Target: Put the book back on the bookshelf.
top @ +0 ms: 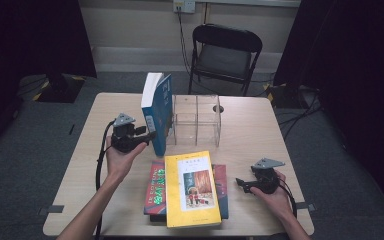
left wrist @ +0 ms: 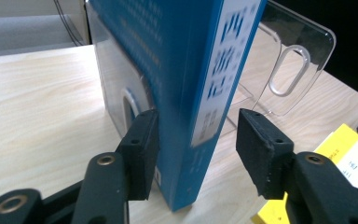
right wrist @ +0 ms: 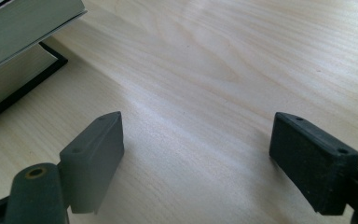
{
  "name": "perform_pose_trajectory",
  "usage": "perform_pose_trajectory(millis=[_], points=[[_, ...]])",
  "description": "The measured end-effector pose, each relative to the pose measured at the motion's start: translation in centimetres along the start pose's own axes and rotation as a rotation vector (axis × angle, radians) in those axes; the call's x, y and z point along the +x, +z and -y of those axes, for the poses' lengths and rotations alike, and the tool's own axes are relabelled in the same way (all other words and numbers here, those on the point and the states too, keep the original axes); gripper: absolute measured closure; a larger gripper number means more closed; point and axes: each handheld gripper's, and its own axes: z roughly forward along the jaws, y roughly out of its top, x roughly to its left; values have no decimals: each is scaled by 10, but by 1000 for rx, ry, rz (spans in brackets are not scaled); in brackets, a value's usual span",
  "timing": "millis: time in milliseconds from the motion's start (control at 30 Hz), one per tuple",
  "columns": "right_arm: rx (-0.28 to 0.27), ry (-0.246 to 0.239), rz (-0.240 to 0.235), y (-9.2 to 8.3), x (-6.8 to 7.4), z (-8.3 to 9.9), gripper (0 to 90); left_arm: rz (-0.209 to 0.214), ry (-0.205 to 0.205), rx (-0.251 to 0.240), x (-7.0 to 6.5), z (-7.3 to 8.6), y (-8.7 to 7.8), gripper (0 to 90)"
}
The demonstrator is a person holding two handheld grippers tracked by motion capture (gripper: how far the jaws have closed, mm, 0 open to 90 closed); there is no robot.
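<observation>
While the blue book (left wrist: 186,93) stands upright on the table (top: 250,135), just left of the clear rack (top: 197,120), I have the left gripper (left wrist: 193,154) straddling its lower spine. Its jaws are parted: one pad (left wrist: 142,149) rests against the cover, the other (left wrist: 261,149) stands clear of the spine, so nothing is clamped. To do this well I judge I should close evenly on both covers low down, keep the book vertical, then slide it sideways into the nearest slot without nudging the rack wall. The right gripper (right wrist: 200,158) waits wide open over bare wood, holding nothing, beside the stack where the yellow book (top: 191,187) lies. I'd keep it parked there, ready to steady the rack if it shifts.
</observation>
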Motion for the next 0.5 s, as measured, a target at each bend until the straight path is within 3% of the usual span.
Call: perform_pose_trajectory(millis=[300, 433, 500], points=[[-14, -3, -18, -5, 5, -9, 222, 22, 45, 51, -10, 16, -10, 512], [-72, -2, -27, -14, 12, -20, 266, 51, 53, 66, -18, 27, -16, 521], [-78, -13, -47, -15, 17, -27, 290, 64, 62, 98, -24, 33, -17, 517]])
